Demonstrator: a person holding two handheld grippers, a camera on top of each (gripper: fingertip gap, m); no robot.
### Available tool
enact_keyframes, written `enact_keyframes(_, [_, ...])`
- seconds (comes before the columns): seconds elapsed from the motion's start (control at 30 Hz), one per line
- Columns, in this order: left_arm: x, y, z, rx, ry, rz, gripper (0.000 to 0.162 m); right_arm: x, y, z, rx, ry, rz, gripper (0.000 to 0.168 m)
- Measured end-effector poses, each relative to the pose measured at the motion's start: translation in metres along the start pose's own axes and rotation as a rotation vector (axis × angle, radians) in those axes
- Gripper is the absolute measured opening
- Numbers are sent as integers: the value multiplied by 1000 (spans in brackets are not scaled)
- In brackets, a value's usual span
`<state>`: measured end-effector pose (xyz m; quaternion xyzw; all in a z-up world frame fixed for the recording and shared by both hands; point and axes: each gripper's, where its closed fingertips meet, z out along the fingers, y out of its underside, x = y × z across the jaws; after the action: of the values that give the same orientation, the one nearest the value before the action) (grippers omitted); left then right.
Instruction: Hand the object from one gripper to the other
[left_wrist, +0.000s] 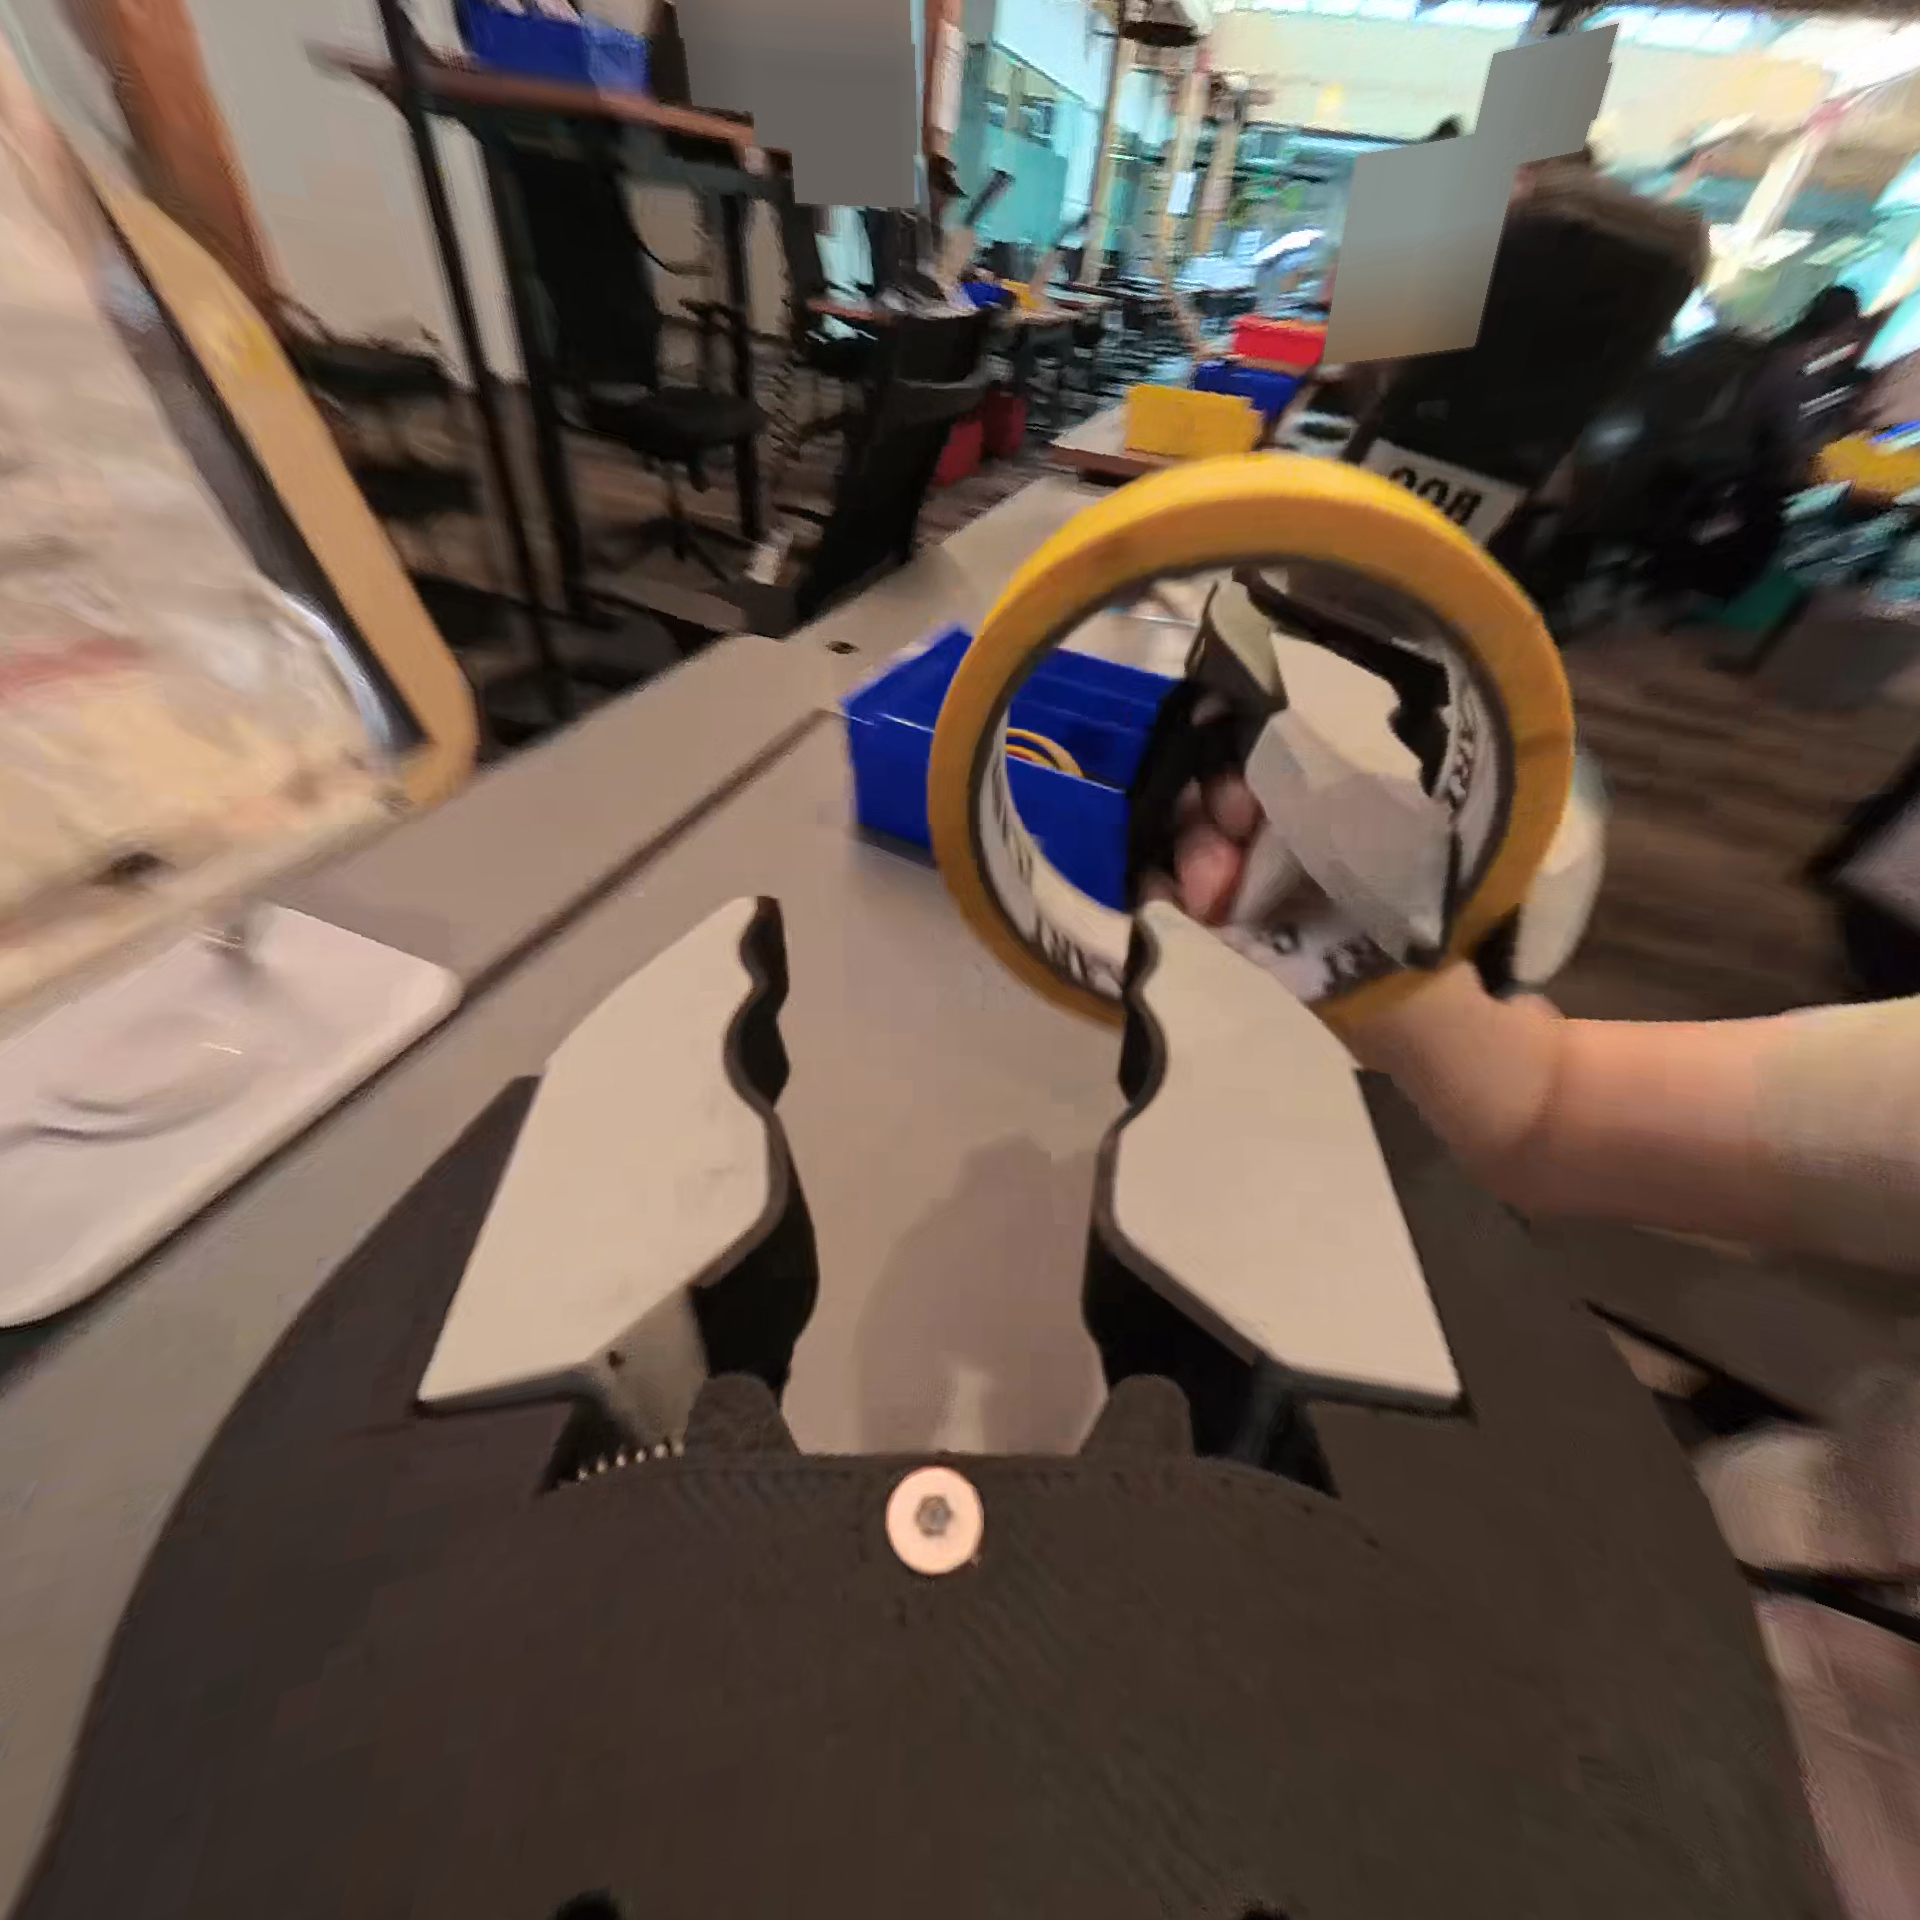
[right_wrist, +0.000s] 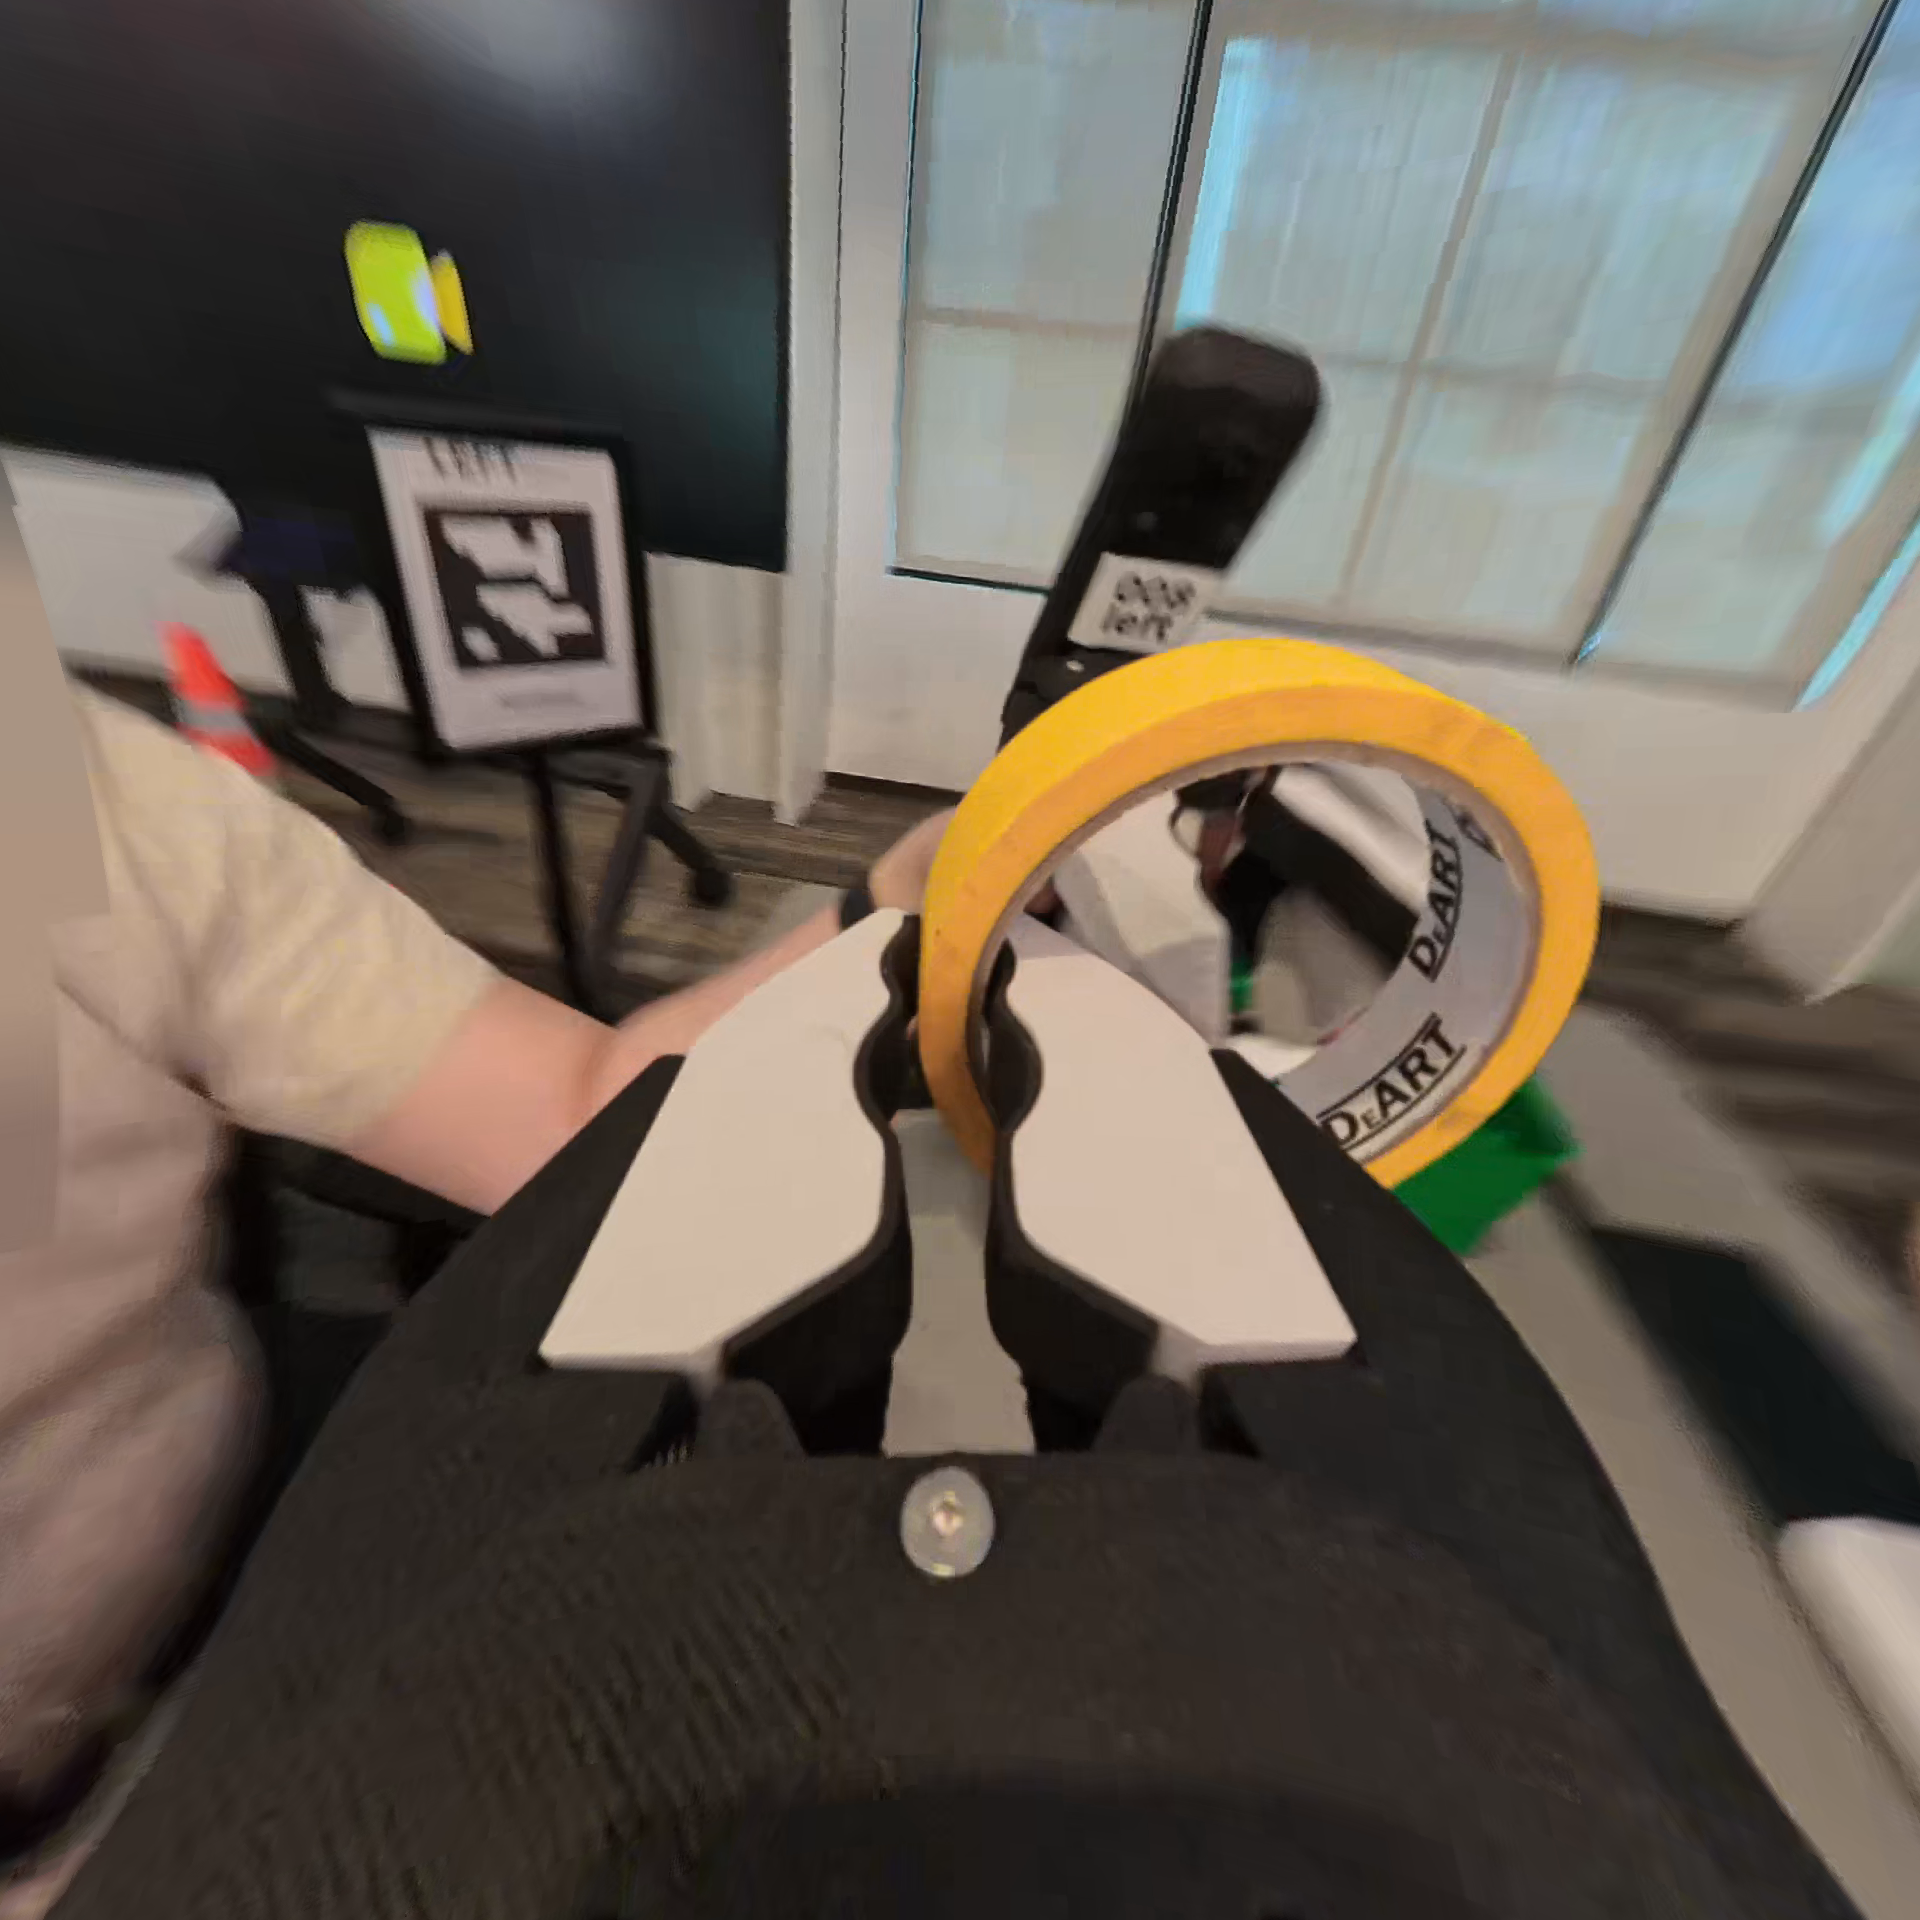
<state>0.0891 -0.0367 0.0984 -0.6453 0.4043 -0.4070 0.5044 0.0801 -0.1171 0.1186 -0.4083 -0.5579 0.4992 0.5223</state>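
A yellow tape roll (left_wrist: 1247, 509) stands upright in the air, in front of and to the right of my left gripper (left_wrist: 956, 920). The left gripper is open and empty; its right fingertip (left_wrist: 1164, 935) overlaps the roll's lower rim in view. In the right wrist view my right gripper (right_wrist: 951, 966) is shut on the left wall of the tape roll (right_wrist: 1247, 696), one finger inside the ring and one outside. The right gripper's fingers (left_wrist: 1340, 810) show through the ring in the left wrist view. The left gripper's black camera mount (right_wrist: 1195, 468) rises behind the roll.
A blue bin (left_wrist: 904, 748) sits on the grey table (left_wrist: 644, 831) behind the roll. A green bin (right_wrist: 1496, 1174) lies below the roll. A person's forearm (left_wrist: 1662, 1122) reaches in from the right. A white stand base (left_wrist: 208, 1039) is at left.
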Motion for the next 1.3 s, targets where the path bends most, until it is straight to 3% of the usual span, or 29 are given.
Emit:
enact_keyframes(0.07, [12,3,-8,-7,178,-160,73,-4,-2,-5,-18,87,-339,11])
enact_keyframes(0.17, [23,-13,-21,89,341,-263,71,0,-3,-10,-109,255,-738,11])
enact_keyframes(0.27, [41,-19,-24,100,372,-176,72,8,3,-10,-232,378,-986,11])
enact_keyframes(0.37, [57,-30,-23,110,276,-65,76,28,18,-13,-419,479,-1140,11])
enact_keyframes(0.47, [68,-48,-24,154,92,50,76,55,37,-21,-644,577,-1152,11])
enact_keyframes(0.6, [38,-49,-26,94,-376,169,70,72,48,-27,-796,655,-1181,11])
enact_keyframes(0.67, [29,-43,-23,56,-452,148,71,74,49,-27,-826,671,-1181,11])
enact_keyframes(0.8, [23,-32,-10,10,-392,91,60,73,49,-25,-847,678,-1197,11])
enact_keyframes(0.87, [31,-29,-4,-3,-293,87,29,75,51,-26,-864,683,-1194,11])
enact_keyframes(1.03, [25,-43,-18,83,-256,76,28,60,44,-17,-721,623,-1198,23])
enact_keyframes(1.17, [27,-55,-46,196,-105,-37,28,27,33,-17,-544,440,-968,25])
enact_keyframes(1.3, [27,-63,-72,285,-14,-92,28,3,17,-27,-283,226,-541,25])
